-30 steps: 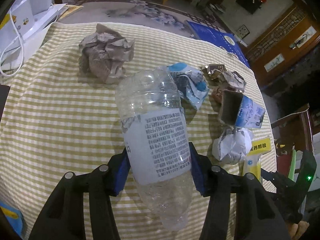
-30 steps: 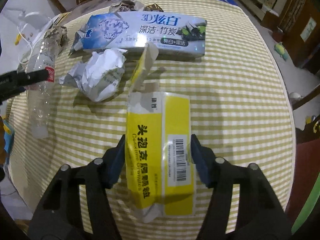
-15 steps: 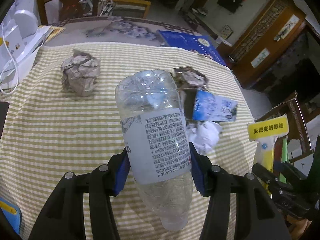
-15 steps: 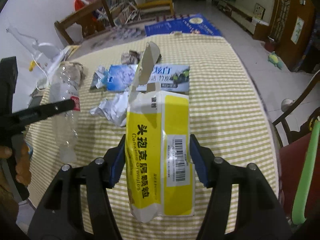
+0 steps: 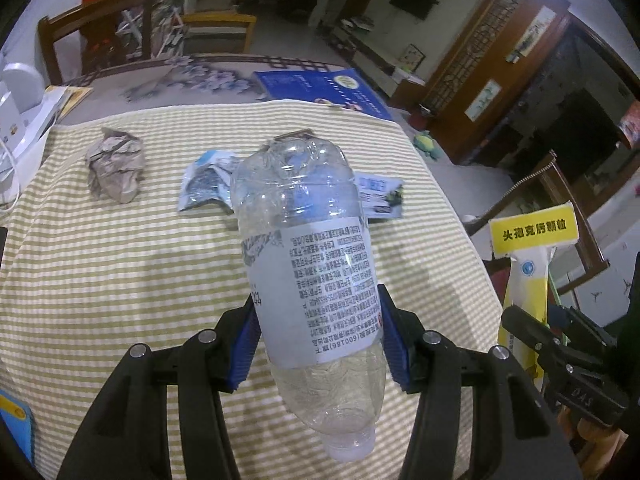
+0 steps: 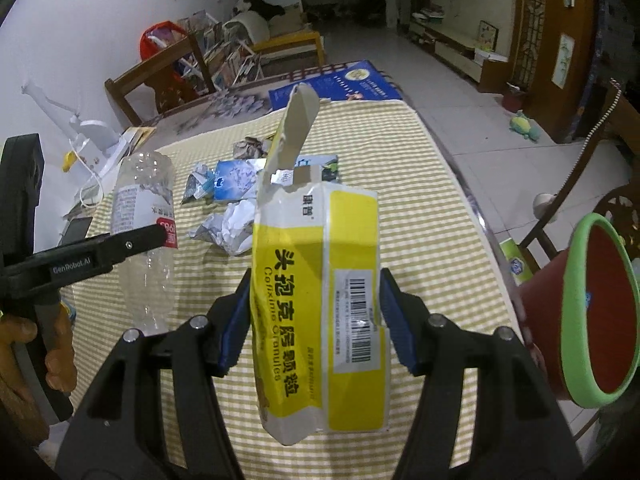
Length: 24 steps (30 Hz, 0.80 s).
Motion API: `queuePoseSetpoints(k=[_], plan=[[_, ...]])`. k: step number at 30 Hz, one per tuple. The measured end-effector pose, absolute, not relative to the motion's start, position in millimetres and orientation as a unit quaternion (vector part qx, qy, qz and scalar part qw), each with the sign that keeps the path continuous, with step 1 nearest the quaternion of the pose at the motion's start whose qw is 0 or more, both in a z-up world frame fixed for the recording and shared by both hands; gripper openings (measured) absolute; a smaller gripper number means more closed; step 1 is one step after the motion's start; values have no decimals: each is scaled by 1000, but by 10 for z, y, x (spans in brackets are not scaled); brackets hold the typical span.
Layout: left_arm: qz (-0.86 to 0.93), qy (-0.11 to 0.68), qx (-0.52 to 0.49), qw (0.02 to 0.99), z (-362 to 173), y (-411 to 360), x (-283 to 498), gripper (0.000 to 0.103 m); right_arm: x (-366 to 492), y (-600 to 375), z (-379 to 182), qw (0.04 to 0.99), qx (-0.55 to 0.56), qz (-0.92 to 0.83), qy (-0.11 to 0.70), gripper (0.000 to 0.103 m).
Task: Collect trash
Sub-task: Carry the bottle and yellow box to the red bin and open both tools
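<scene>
My left gripper point(image 5: 316, 336) is shut on an empty clear plastic bottle point(image 5: 308, 248) with a white label, held above the striped tablecloth point(image 5: 100, 264). The bottle also shows in the right wrist view point(image 6: 142, 216). My right gripper point(image 6: 316, 320) is shut on a yellow and white medicine box point(image 6: 320, 300) with its flap open, also lifted off the table; the box shows at the right of the left wrist view point(image 5: 528, 272). On the cloth lie a grey crumpled paper ball point(image 5: 116, 170), a blue wrapper point(image 5: 206, 182), a white paper wad point(image 6: 228, 228) and a toothpaste box point(image 6: 244, 180).
A red bin with a green rim point(image 6: 592, 312) stands right of the table, close to my right gripper. A blue booklet point(image 5: 320, 92) lies at the far table edge. White devices point(image 5: 20, 112) sit at the far left. Wooden chairs point(image 5: 96, 44) stand behind.
Both grippers have risen and pulled back from the table with the bottle and the box. The trash on the cloth looks farther away. The red bin has come into the right wrist view.
</scene>
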<state>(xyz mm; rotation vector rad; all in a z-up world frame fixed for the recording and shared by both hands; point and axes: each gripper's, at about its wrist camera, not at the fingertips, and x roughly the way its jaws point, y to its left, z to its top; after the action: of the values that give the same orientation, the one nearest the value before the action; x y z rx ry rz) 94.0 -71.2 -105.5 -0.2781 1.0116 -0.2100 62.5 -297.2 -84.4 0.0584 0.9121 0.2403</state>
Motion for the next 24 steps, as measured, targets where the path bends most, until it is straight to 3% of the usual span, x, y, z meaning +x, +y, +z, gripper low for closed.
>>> queuePoseSetpoints(k=[24], plan=[[-134, 474, -105, 864, -917, -1248, 849, 51, 406, -3555, -811, 899, 65, 67, 427, 58]])
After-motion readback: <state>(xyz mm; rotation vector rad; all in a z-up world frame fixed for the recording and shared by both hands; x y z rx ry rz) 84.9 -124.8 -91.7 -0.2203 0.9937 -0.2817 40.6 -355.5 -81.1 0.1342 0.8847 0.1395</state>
